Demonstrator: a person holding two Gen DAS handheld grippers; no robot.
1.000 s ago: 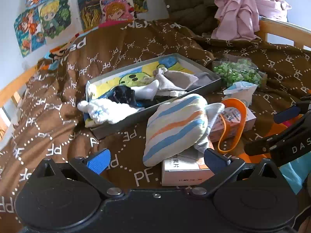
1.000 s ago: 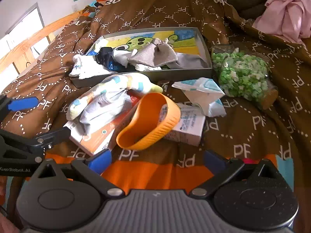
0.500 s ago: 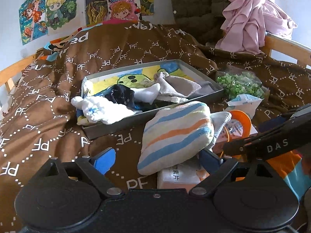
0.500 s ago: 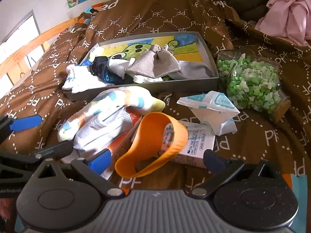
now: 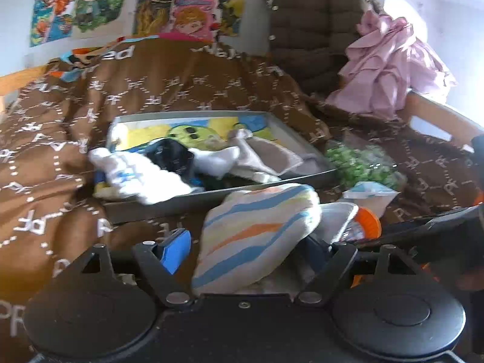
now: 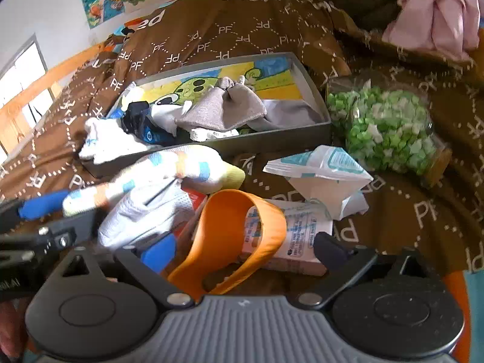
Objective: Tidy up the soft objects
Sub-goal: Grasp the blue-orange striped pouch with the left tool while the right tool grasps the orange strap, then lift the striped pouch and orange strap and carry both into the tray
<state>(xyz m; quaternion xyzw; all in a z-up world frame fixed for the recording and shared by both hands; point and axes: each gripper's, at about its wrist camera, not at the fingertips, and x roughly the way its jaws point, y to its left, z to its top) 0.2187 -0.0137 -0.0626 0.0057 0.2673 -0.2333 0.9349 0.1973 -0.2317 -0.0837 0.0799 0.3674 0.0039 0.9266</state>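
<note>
A striped sock bundle (image 5: 257, 230) with blue and orange bands lies on the brown bedspread, in front of a grey tray (image 5: 302, 145) that holds several socks and cloths. My left gripper (image 5: 245, 248) is open, and the bundle sits between its jaws. The bundle also shows in the right wrist view (image 6: 169, 178), with the left gripper's blue pads (image 6: 42, 205) at its side. My right gripper (image 6: 242, 248) is open around an orange band (image 6: 230, 242) lying on a small white box (image 6: 299, 236).
A bag of green and white pieces (image 6: 384, 127) lies right of the tray. A white and teal packet (image 6: 320, 169) lies in front of the bag. Pink cloth (image 5: 393, 63) hangs at the back right. A wooden bed rail (image 6: 39, 87) runs along the left.
Both grippers have moved forward and lower. The left one now has the striped bundle between its jaws, and the right one has come up to the orange band.
</note>
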